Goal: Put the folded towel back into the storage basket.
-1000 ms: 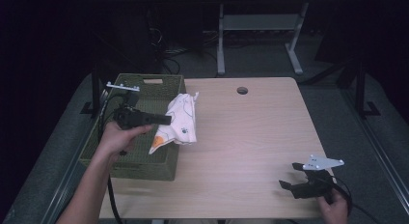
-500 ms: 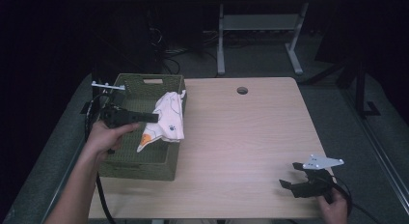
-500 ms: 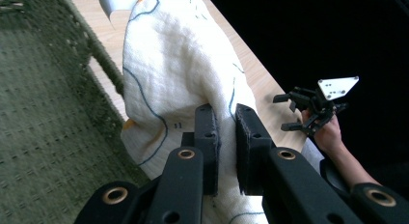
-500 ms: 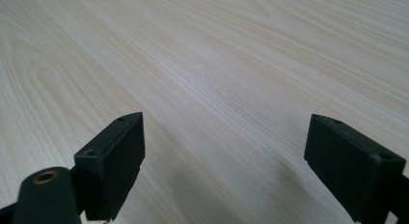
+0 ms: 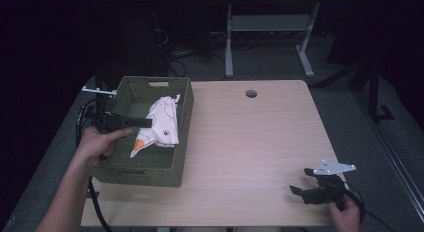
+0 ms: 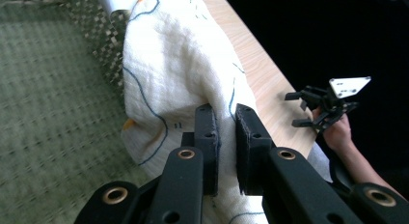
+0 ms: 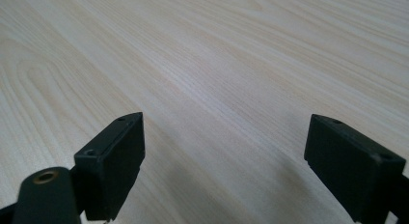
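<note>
The left hand-held gripper (image 5: pixel 142 122), jaws clamped on one white printed cloth (image 5: pixel 161 126), has carried it leftward since a second ago, so it now hangs over the one green woven basket (image 5: pixel 150 167) at the frame's left, nearly stowed. The right hand-held gripper (image 5: pixel 300 193) rests wide open and empty at the lower right of the table (image 5: pixel 260 142).

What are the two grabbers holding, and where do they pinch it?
The left gripper pinches a fold of the white cloth over the green basket. The right gripper is open, holding nothing.
</note>
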A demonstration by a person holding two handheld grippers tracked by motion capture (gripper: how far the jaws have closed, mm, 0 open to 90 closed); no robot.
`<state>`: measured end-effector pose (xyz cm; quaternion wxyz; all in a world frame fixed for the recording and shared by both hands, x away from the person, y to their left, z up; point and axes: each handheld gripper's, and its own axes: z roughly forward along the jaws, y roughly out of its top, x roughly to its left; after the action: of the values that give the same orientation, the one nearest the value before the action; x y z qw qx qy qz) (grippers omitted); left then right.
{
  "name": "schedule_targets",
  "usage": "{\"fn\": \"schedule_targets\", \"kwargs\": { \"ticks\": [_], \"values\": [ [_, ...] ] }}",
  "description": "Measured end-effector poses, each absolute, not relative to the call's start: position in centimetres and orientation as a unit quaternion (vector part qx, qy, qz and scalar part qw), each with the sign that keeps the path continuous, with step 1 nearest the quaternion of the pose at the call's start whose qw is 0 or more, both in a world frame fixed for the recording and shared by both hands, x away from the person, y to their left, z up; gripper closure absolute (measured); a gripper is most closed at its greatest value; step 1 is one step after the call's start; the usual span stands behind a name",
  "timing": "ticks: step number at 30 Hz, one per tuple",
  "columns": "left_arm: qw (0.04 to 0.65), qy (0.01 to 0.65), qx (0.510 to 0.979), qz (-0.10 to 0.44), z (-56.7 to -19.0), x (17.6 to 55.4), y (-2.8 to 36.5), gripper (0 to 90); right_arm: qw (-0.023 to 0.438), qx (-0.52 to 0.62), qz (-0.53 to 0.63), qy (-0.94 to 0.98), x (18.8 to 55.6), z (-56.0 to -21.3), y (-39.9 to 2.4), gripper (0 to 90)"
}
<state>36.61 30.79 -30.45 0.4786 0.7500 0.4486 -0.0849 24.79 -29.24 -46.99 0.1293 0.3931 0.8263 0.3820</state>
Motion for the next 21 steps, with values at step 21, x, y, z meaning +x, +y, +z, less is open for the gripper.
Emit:
{"fn": "schedule_targets", "kwargs": {
  "ticks": [21],
  "values": [
    [0.447,0.468,0.760,-0.066,-32.3,38.3,33.9,82.0,0.127,0.399,0.376,0.827,25.0,-47.2,-29.1,13.8]
  ]
}}
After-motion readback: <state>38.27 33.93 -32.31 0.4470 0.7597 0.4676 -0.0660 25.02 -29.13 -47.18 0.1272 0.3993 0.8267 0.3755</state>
